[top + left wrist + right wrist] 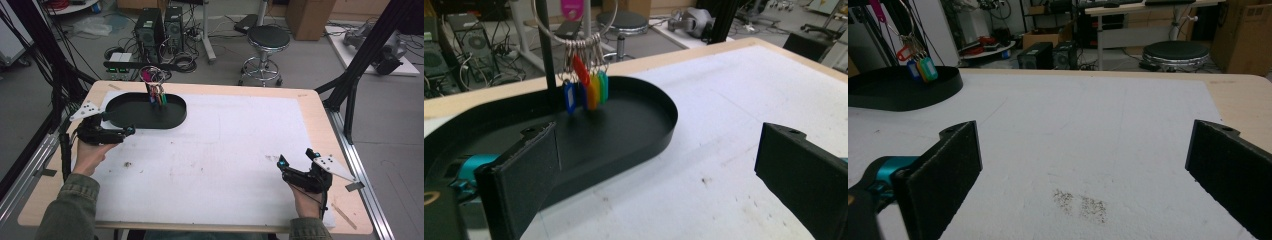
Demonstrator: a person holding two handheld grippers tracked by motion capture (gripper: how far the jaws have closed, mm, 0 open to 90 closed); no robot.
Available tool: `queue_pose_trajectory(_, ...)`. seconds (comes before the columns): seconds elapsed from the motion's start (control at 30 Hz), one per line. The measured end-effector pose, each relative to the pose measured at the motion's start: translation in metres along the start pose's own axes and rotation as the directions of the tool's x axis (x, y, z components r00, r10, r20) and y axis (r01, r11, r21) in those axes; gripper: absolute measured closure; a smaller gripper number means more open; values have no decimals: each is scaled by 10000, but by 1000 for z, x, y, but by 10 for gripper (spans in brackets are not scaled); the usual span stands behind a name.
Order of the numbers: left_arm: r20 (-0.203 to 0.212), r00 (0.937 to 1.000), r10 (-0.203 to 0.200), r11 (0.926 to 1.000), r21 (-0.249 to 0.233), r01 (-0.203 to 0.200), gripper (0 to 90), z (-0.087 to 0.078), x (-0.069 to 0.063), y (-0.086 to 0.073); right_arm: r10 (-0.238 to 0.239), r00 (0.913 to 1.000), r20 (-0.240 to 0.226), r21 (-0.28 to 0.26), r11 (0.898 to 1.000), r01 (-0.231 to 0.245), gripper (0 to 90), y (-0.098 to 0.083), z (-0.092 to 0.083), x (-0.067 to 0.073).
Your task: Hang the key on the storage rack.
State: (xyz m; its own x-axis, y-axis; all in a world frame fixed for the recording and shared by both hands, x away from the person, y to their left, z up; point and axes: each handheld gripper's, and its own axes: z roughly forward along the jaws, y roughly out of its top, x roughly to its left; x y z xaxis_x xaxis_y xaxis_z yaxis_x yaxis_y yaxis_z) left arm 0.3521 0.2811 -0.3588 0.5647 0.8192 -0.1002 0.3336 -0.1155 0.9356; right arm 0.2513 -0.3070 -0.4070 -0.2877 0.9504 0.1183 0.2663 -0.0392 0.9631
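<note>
White matting [225, 150] is covering the wooden table [345, 220], speckled with a few dark smudges. Coloured key tags [586, 87] are hanging from a ring on a post in the black oval tray [175, 117] at the far left. Left gripper [131, 130] is hovering beside the tray, jaws spread and empty; right gripper [296, 158] is sitting near the right edge, equally released. Computer towers [160, 27] and a stool [267, 40] are standing on the grey floor beyond

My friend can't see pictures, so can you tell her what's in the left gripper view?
Colourful key tags hang from a metal ring above a black oval tray. The open left gripper has nothing between its jaws, on a white table mat.
</note>
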Motion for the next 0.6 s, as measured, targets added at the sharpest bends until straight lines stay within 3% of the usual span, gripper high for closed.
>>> queue_pose_trajectory(0.17,-28,10000,-30,9991,434,31,50,-3,-3,-17,2,10000,13,10,10000,-2,5,0,0,0)
queue_pose_trajectory(0.4,9,9996,-272,9993,246,272,50,-11,-4,-30,3,10000,20,-18,10000,-3,5,0,0,0)
queue_pose_trajectory(0.5,-178,9986,-501,9987,-55,500,50,-17,-2,-37,29,10000,9,-8,10000,-29,5,0,0,0)
queue_pose_trajectory(0.6,-335,9983,-468,9989,-46,466,49,-22,1,-43,9,10000,14,-17,10000,-9,5,0,0,0)
